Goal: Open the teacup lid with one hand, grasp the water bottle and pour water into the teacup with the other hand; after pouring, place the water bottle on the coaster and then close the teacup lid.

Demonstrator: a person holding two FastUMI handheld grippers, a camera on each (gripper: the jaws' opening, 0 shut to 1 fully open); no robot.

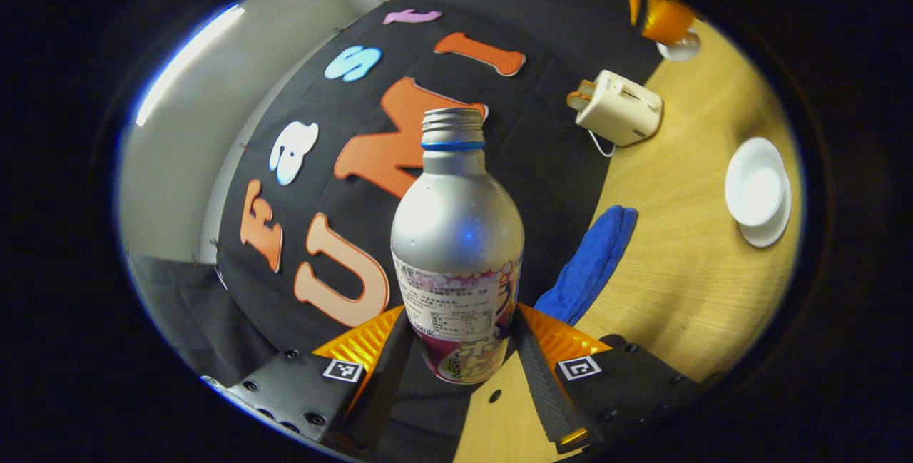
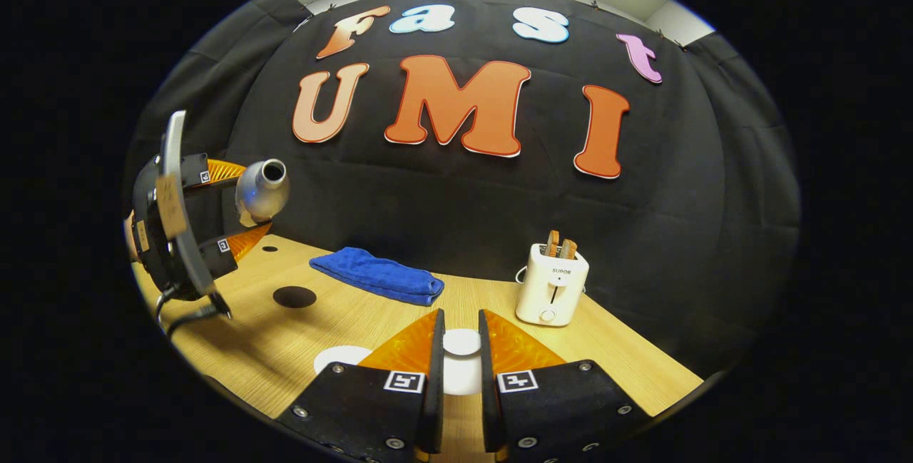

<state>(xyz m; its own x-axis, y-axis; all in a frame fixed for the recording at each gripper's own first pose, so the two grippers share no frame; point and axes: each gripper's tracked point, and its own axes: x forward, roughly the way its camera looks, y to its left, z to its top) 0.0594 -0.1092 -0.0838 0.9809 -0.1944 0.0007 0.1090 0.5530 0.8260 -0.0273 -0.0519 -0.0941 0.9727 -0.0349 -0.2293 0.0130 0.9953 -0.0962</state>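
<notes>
My left gripper is shut on the lower body of a silver water bottle, whose neck is uncapped. In the right gripper view that gripper holds the bottle tipped on its side above the table's left end, its mouth facing right. My right gripper is shut on the knob of the white teacup lid, held above the table. The open white teacup stands on its saucer; its rim peeks out left of my right fingers. A round black coaster lies on the table.
A folded blue cloth lies beyond the coaster near the wall. A white toaster with two slices in it stands at the back right, its cord behind it. A small dark spot marks the wooden table near the left gripper.
</notes>
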